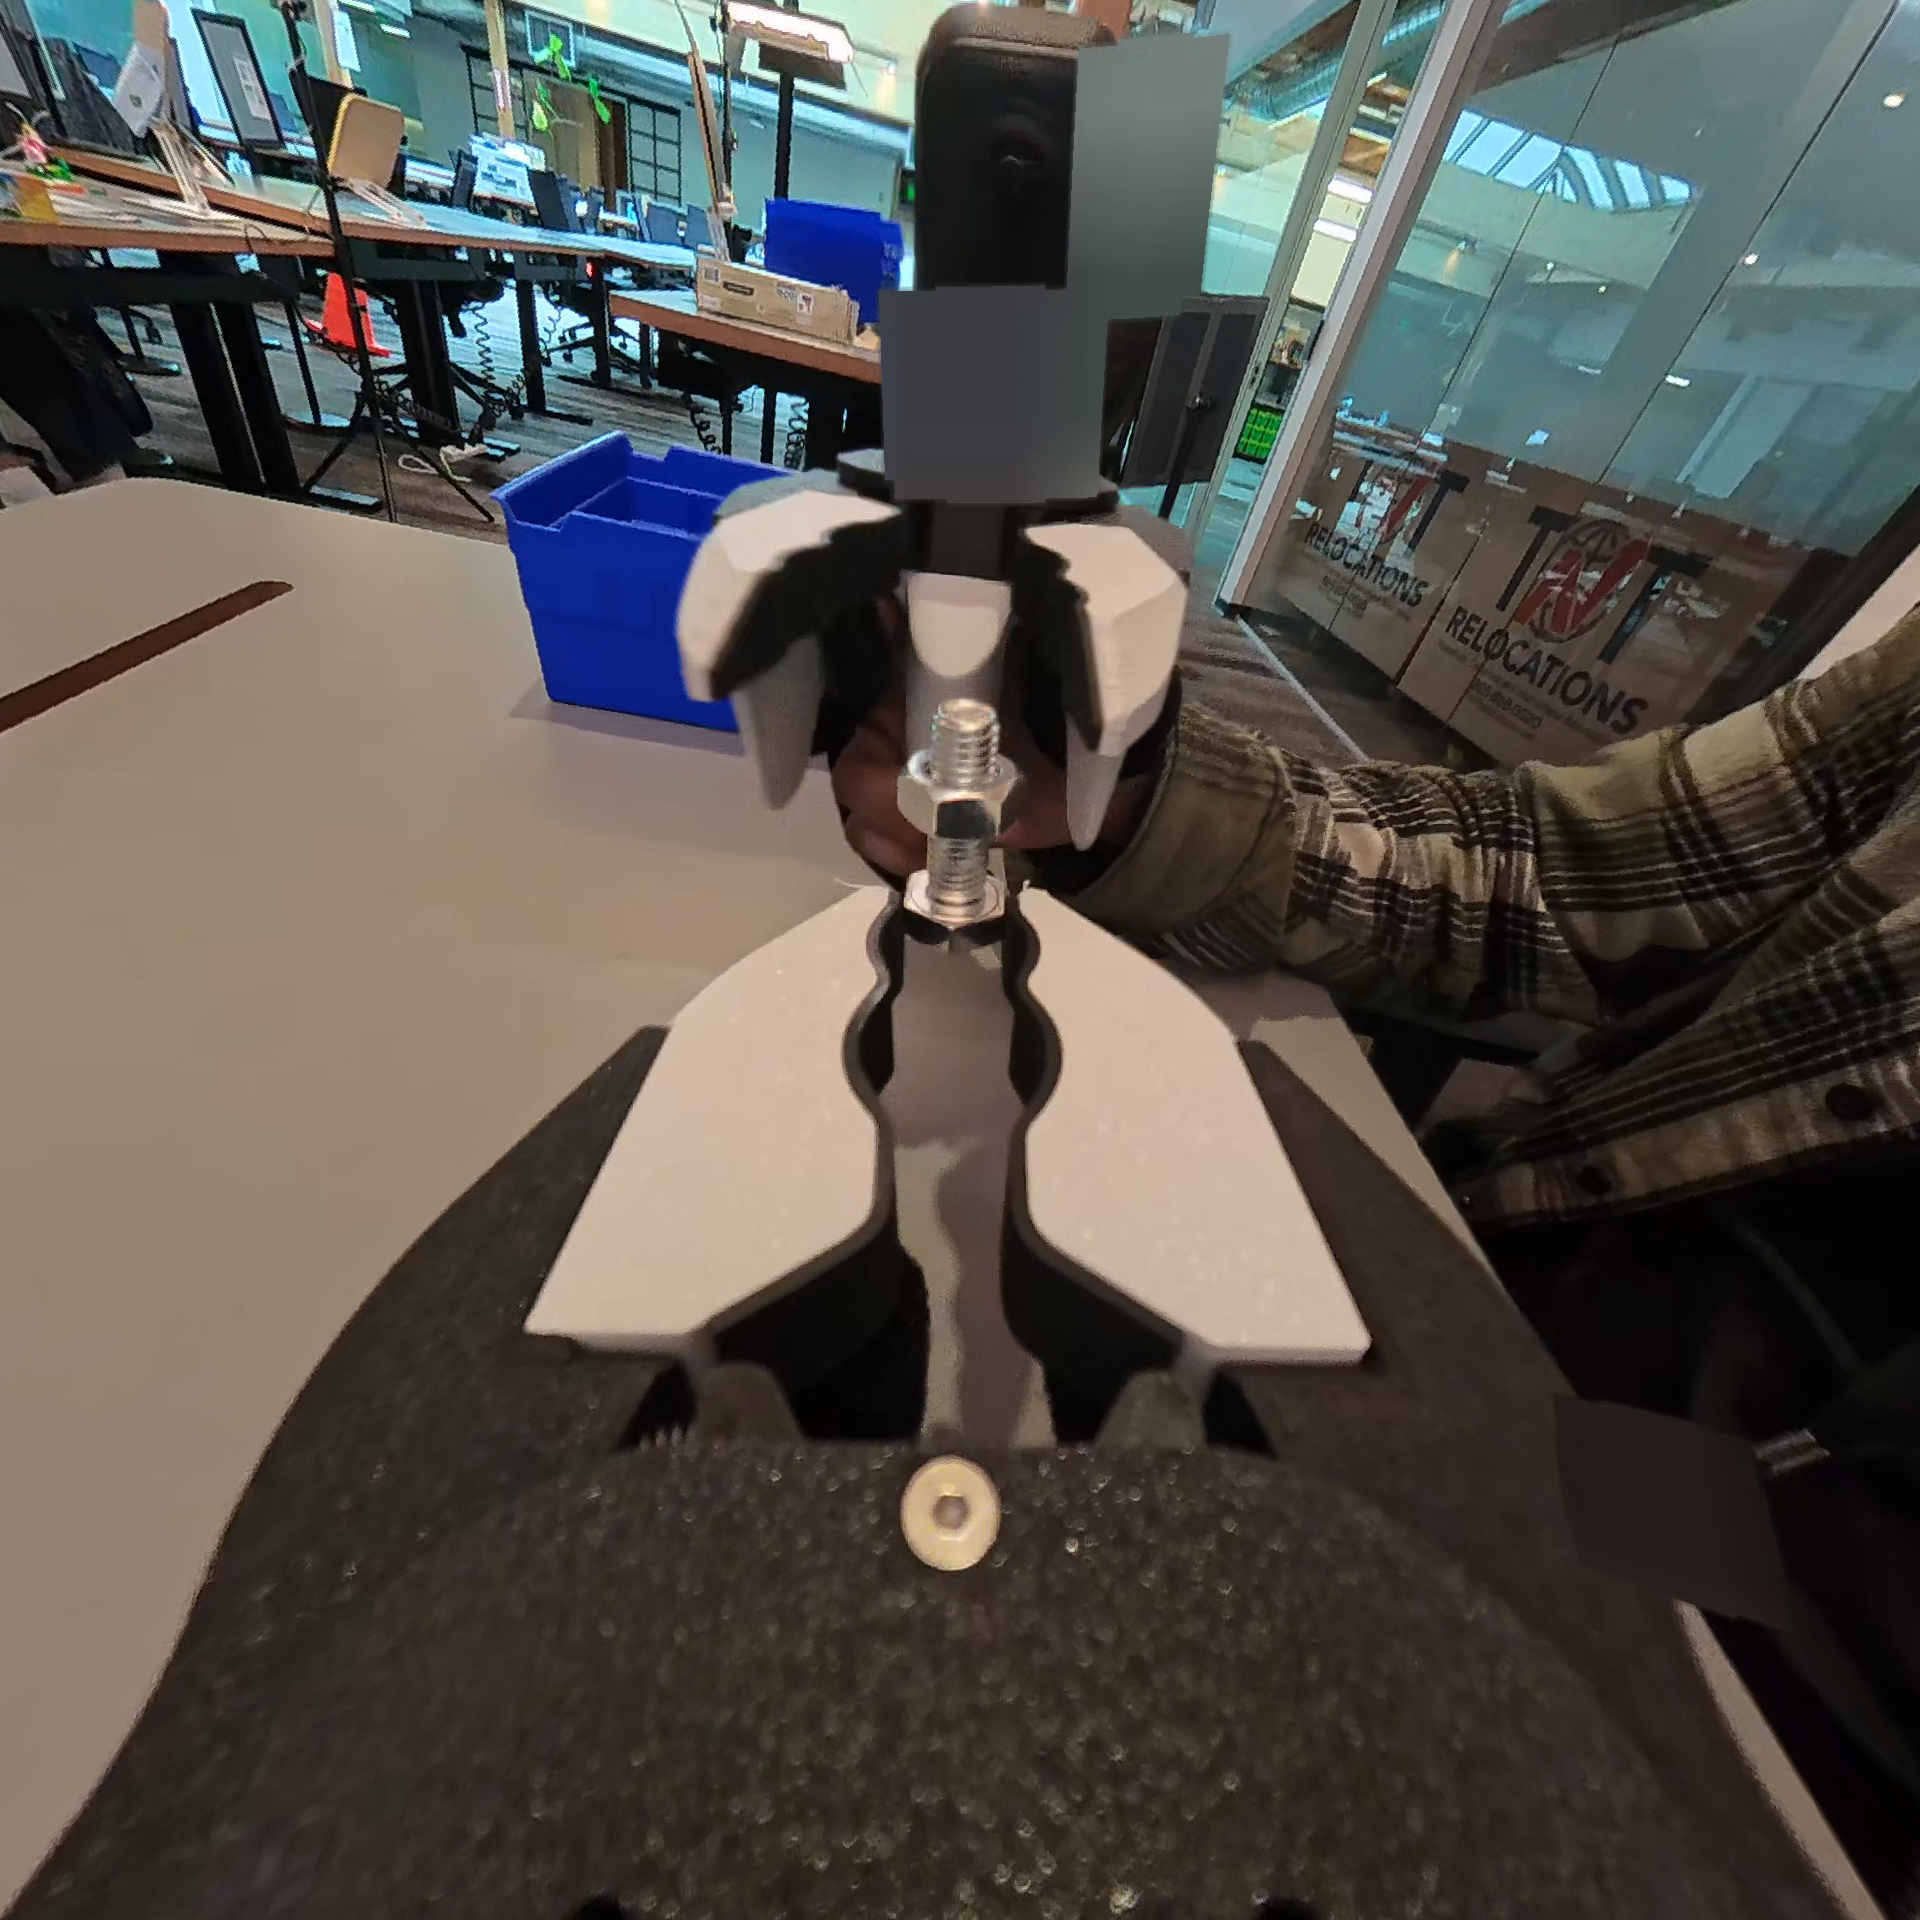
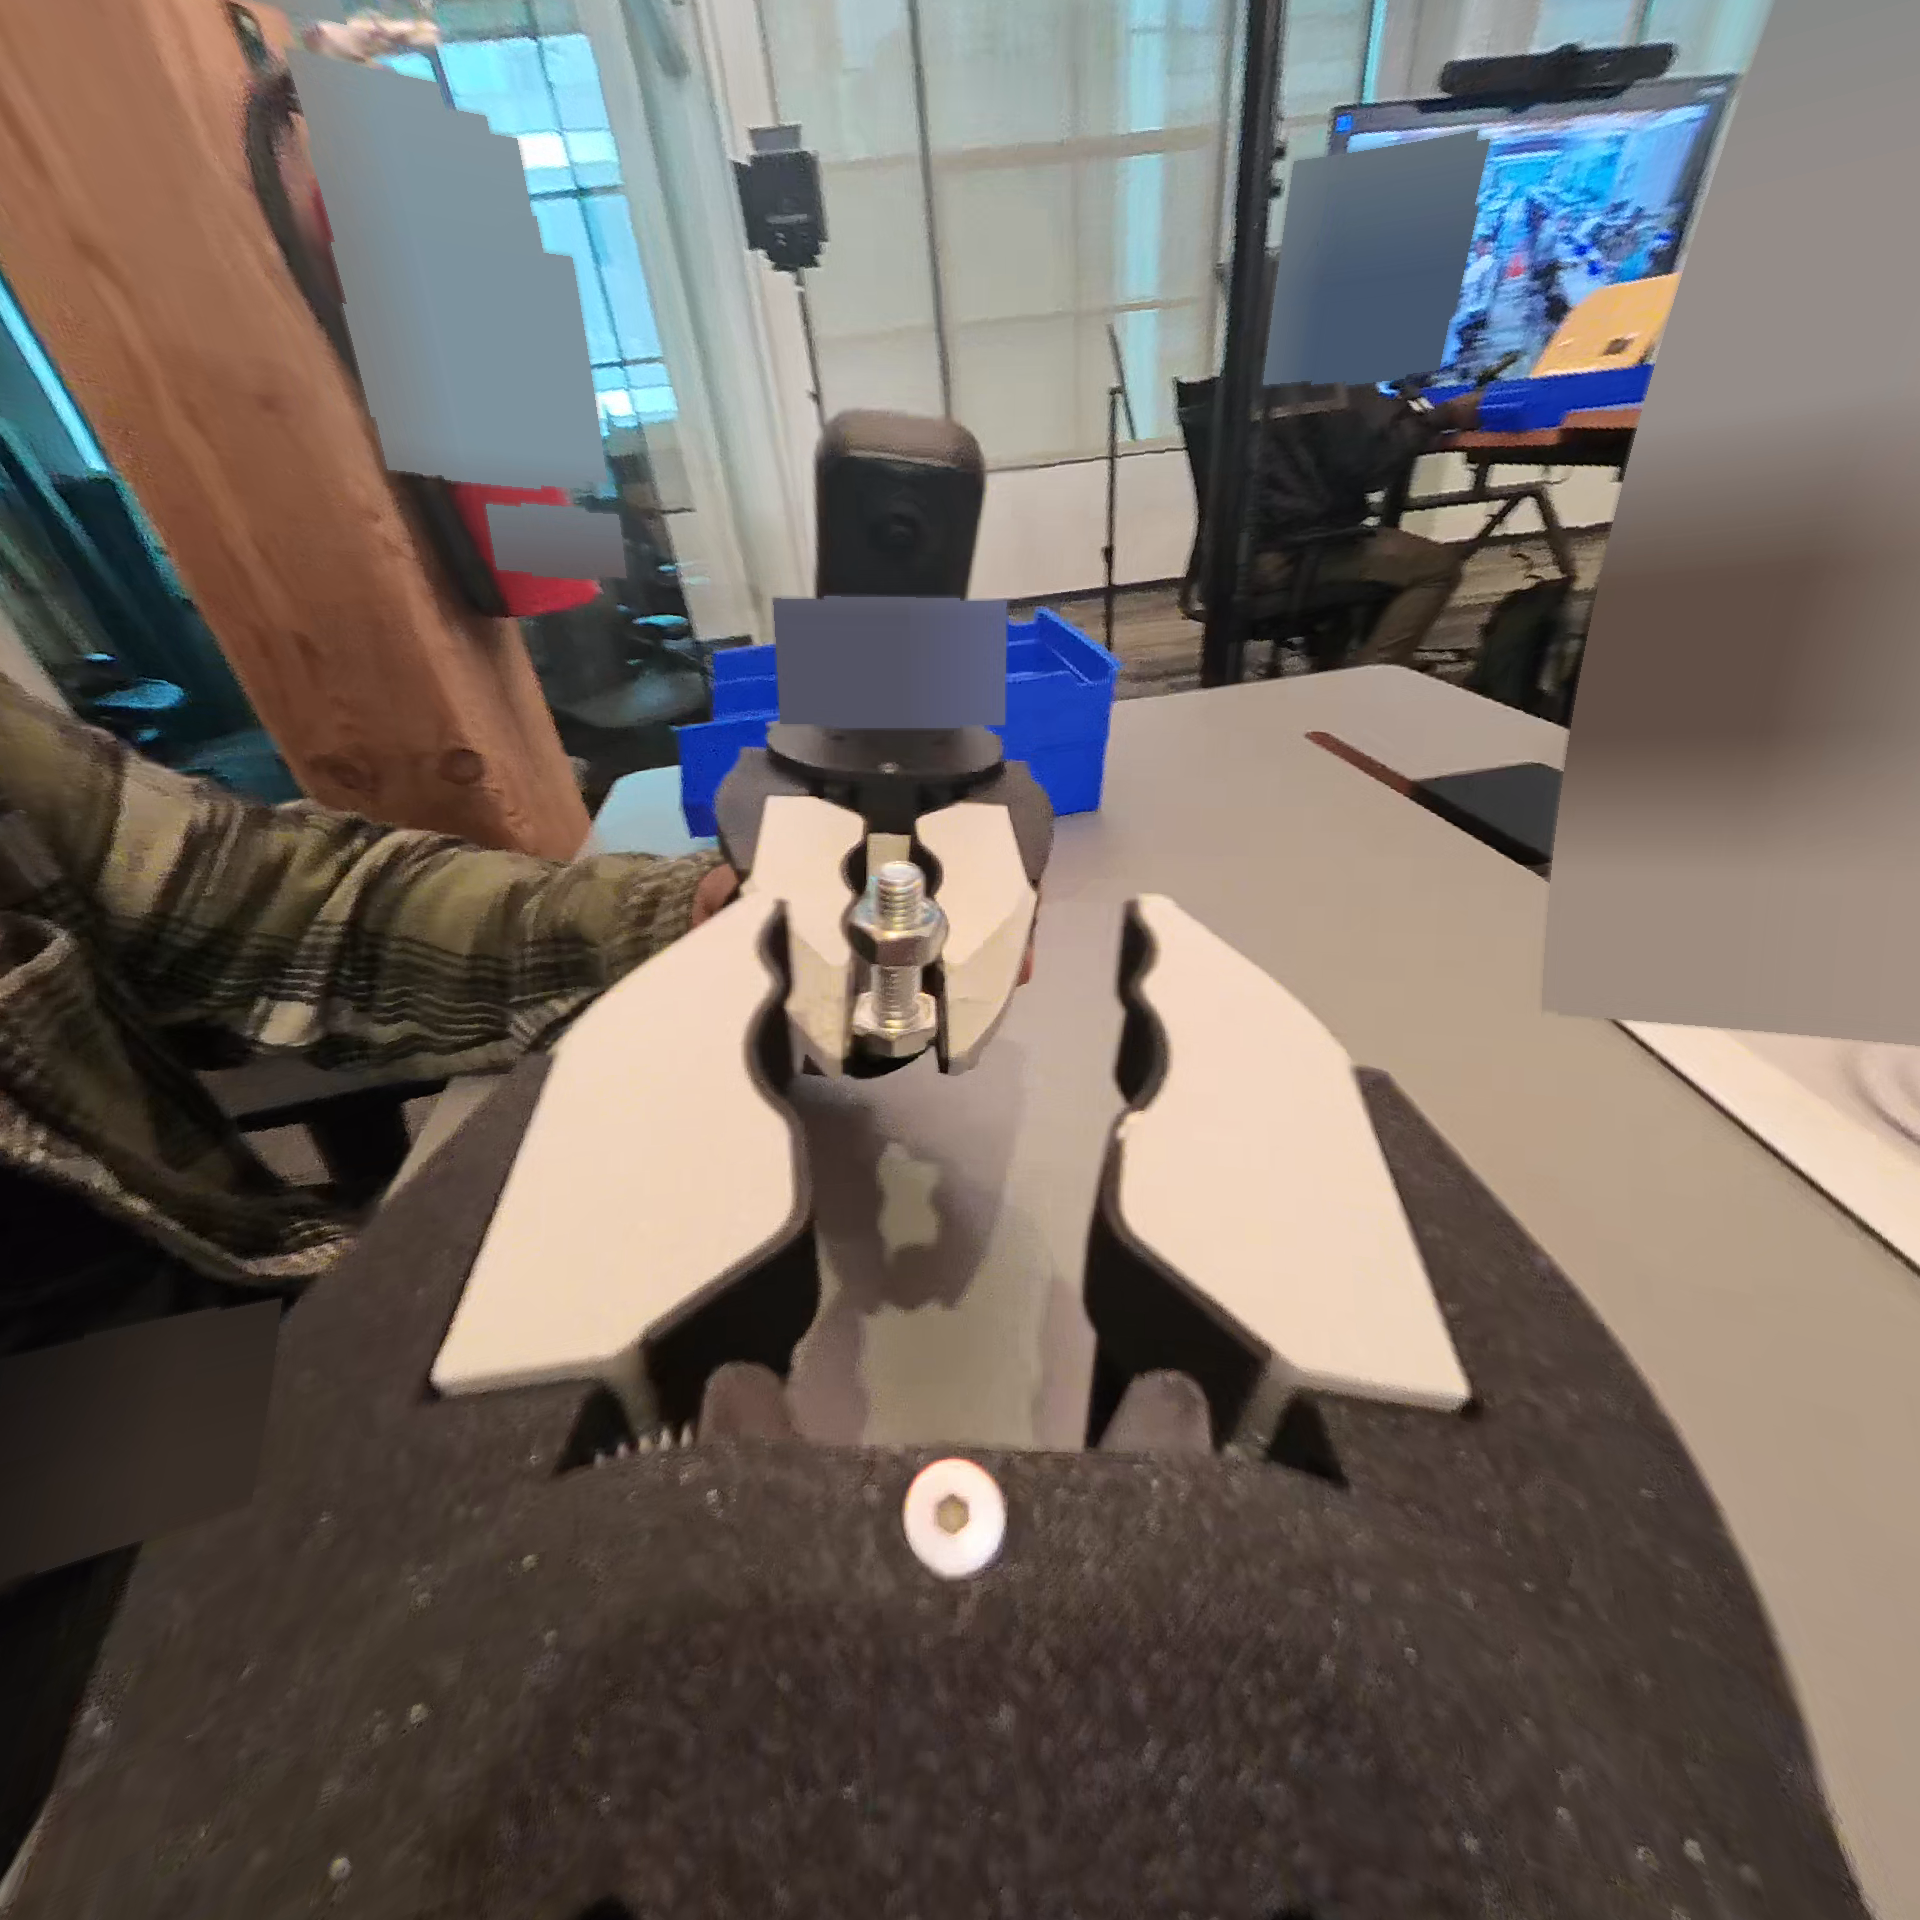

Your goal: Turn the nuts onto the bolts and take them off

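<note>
Open-plan office, grey table [image 1: 312, 883], blue bin [image 1: 613, 592] at far edge. Left gripper [image 1: 951, 920] closed on head end of bolt [image 1: 961, 821], held upright above table. 1 nut [image 1: 961, 795] threaded partway up shank, bare thread above and below it. Right gripper [image 2: 951, 997] facing left one, fingers [image 2: 665, 1122] spread wide, gripping nothing, bolt between their tips in right wrist view. Cannot tell whether right fingers touched nut. Plaid sleeve [image 1: 1558, 883] behind right gripper.
</note>
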Action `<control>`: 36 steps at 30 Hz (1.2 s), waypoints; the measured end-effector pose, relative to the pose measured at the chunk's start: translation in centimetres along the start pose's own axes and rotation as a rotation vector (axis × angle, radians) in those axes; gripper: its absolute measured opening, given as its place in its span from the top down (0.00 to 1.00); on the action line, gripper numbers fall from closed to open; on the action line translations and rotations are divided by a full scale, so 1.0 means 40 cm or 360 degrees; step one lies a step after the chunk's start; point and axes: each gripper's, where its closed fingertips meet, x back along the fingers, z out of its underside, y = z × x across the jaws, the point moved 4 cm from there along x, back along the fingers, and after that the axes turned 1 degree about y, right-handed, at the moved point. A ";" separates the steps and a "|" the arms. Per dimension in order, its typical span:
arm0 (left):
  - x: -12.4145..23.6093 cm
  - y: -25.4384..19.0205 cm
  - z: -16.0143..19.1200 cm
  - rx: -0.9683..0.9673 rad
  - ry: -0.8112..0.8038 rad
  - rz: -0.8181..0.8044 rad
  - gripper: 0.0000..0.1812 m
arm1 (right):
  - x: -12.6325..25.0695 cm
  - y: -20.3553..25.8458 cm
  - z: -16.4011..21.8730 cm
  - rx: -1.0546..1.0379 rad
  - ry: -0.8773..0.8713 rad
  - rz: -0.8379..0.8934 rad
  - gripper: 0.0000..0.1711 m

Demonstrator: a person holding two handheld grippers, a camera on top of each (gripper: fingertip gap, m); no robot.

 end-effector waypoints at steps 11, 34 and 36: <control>0.019 -0.028 -0.009 0.0000 -0.0060 0.0044 0.90 | 0.027 -0.017 -0.015 0.0036 0.0087 0.0318 0.58; 0.043 -0.033 -0.026 0.0000 -0.0140 0.0043 0.90 | -0.025 0.018 -0.052 0.0025 0.0124 0.0323 0.50; 0.042 -0.035 -0.025 -0.0007 -0.0139 0.0045 0.90 | -0.038 0.009 -0.042 0.0039 0.0171 0.0354 0.51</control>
